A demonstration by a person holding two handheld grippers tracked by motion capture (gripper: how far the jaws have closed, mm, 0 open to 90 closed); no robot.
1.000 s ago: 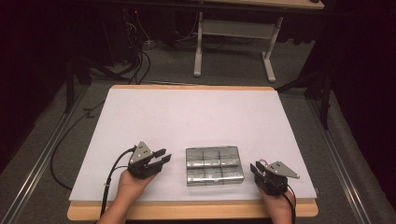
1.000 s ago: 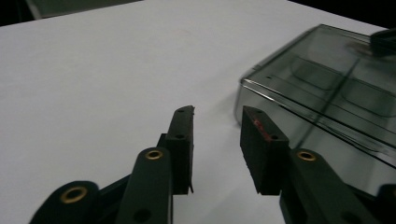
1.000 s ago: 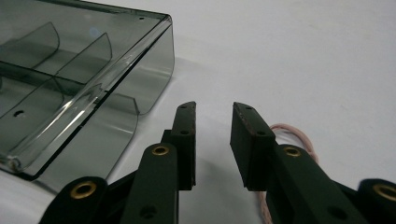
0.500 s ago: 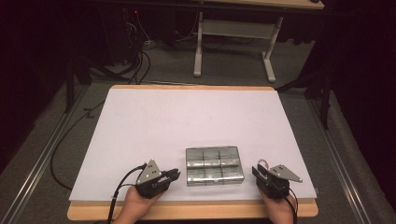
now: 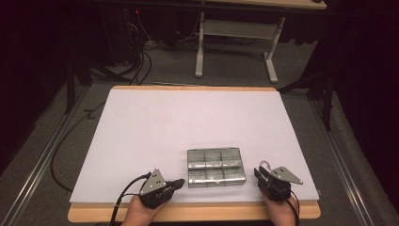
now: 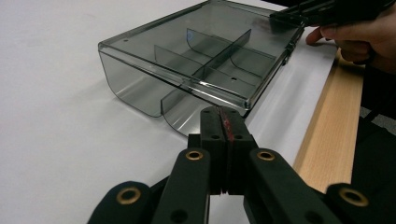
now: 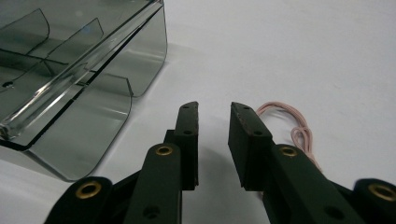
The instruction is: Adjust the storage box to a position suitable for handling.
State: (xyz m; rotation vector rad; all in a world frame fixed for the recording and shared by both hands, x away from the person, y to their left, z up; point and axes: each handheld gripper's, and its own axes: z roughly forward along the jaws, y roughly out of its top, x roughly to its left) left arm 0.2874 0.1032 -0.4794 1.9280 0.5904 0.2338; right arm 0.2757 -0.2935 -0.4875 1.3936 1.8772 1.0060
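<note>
Table [image 5: 141,117]: white sheet over a wooden board, light wood edge showing along the near side.
Organizer box [image 5: 216,167]: smoky clear plastic, lid down, dividers splitting it into small compartments; it lies on the white sheet near the front edge, between the two grippers.
Left gripper [image 5: 178,182]: low at the front edge, just left of the box, jaws pressed fully together with nothing between them, tips aimed at the box's near corner.
Right gripper [image 5: 258,173]: just right of the box, jaws parted by a modest gap, nothing between them.
Pink wire [image 7: 292,123]: thin looped strand beside the right jaw.
Writing: none legible on the box or grippers.
</note>
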